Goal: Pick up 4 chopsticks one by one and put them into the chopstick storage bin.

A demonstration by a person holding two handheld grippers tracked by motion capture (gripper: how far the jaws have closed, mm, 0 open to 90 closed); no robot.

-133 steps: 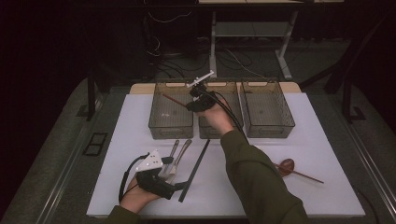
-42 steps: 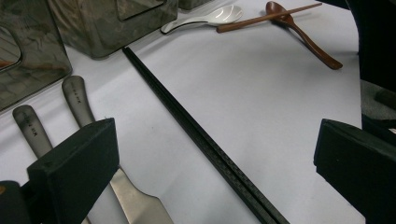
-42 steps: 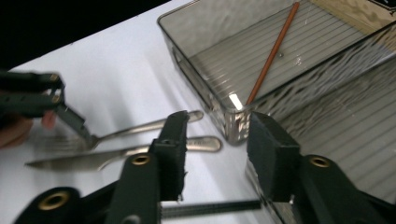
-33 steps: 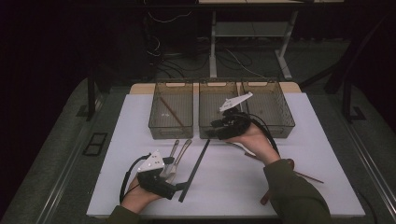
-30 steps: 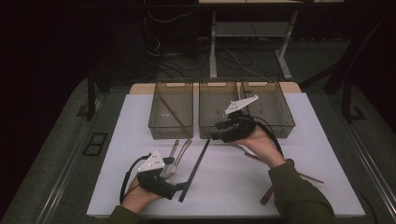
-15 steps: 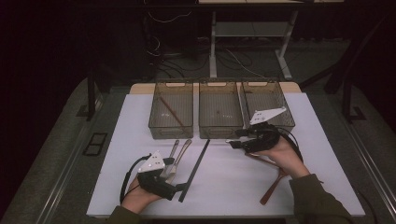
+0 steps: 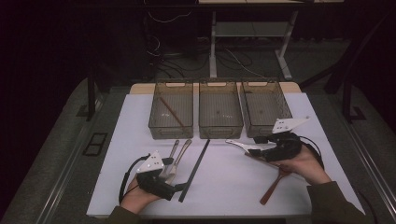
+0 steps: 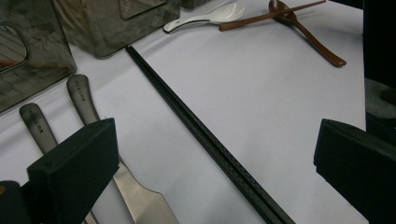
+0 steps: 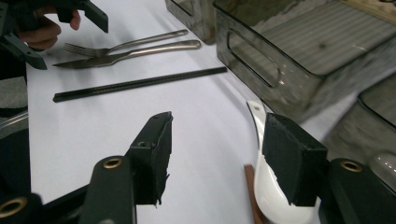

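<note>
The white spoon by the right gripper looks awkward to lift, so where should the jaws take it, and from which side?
Best judged: the white spoon lies flat, its slim handle pointing at the middle bin. Grip across that handle from above, jaws either side; the bowl lies on a brown chopstick. The right gripper, jaws just opening, is nearest.

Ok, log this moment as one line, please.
left gripper: open, by black chopstick | right gripper: open, jaws just been opening, nothing gripped, at white spoon | left bin: one brown chopstick
</note>
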